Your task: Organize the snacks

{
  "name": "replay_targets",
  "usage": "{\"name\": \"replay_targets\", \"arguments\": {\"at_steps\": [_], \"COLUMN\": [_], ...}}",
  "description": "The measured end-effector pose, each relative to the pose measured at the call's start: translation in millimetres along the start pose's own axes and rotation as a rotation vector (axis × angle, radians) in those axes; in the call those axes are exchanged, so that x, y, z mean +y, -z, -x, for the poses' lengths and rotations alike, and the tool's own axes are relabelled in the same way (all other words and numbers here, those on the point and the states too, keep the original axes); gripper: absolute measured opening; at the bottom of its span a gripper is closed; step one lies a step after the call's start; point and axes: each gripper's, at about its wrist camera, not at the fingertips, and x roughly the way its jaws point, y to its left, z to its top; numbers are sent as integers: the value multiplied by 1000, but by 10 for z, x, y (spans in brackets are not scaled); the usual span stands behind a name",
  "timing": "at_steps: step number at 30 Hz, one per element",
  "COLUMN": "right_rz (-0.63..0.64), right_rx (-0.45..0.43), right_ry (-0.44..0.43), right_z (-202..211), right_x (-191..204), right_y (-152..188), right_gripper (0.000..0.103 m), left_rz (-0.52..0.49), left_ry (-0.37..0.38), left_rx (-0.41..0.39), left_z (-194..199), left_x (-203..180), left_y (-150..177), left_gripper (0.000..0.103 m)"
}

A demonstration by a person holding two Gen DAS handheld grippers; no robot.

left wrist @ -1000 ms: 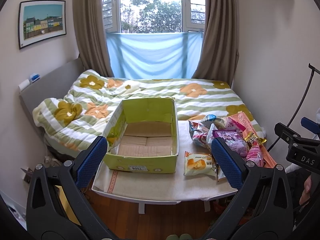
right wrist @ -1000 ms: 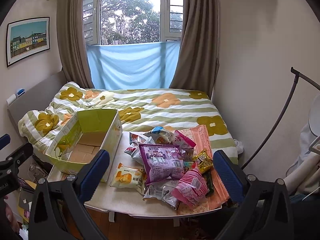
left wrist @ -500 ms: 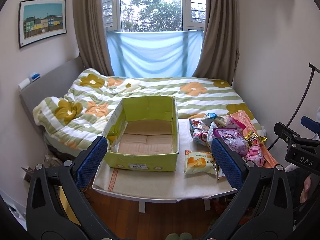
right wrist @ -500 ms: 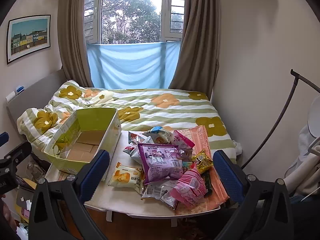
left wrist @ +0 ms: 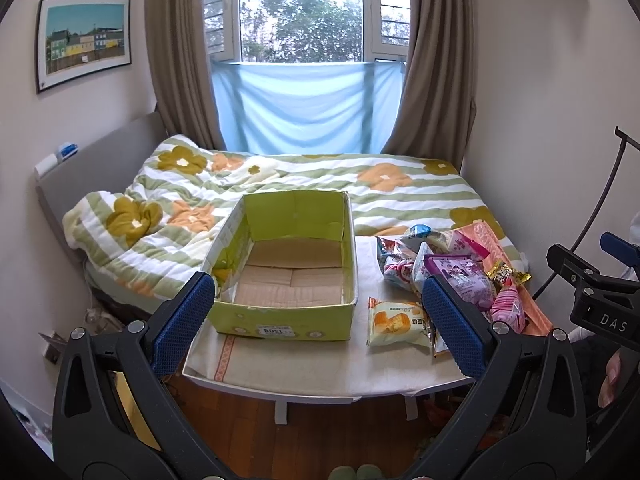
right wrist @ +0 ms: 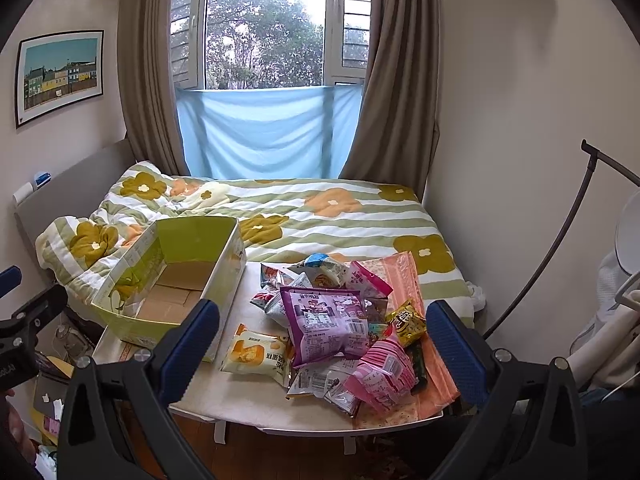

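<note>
An empty green cardboard box (left wrist: 288, 320) (right wrist: 120, 276) stands on the left of a small white table (left wrist: 304, 368) (right wrist: 248, 396). To its right lies a heap of snack packets: a yellow cake packet (left wrist: 396, 322) (right wrist: 256, 354), a purple bag (left wrist: 460, 276) (right wrist: 326, 322), a pink packet (left wrist: 508, 308) (right wrist: 384, 372) and several more. My left gripper (left wrist: 318, 322) hangs open before the table's front edge, holding nothing. My right gripper (right wrist: 322, 354) is open too, short of the heap.
A bed with a flowered quilt (left wrist: 320, 188) lies right behind the table, below a window with brown curtains. A wooden floor (left wrist: 320, 432) shows beneath the table. A black stand pole (right wrist: 560, 240) curves up at the right wall. A hand (left wrist: 610, 376) holds the other gripper at the right edge.
Both views have drifted slightly closer to the table. The jaws stay open and the box and packets lie as before.
</note>
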Motion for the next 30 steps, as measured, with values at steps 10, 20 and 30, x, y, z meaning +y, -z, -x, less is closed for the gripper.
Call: {"name": "replay_targets", "arguments": {"at_steps": [10, 20, 30], "right_rz": [-37, -78, -181], "right_rx": [34, 151, 336], "right_ry": [28, 97, 44], "right_z": [5, -385, -1187], "right_x": [-110, -519, -1048], "right_y": [38, 351, 765], "right_gripper": [103, 103, 103], "left_rz": [-13, -157, -146], "left_ry": [97, 309, 439], "left_rx": [74, 176, 427], "left_z": [-178, -965, -1925], "left_x": [-32, -710, -1456], "left_y": [-126, -200, 122], "left_gripper": [103, 103, 103]}}
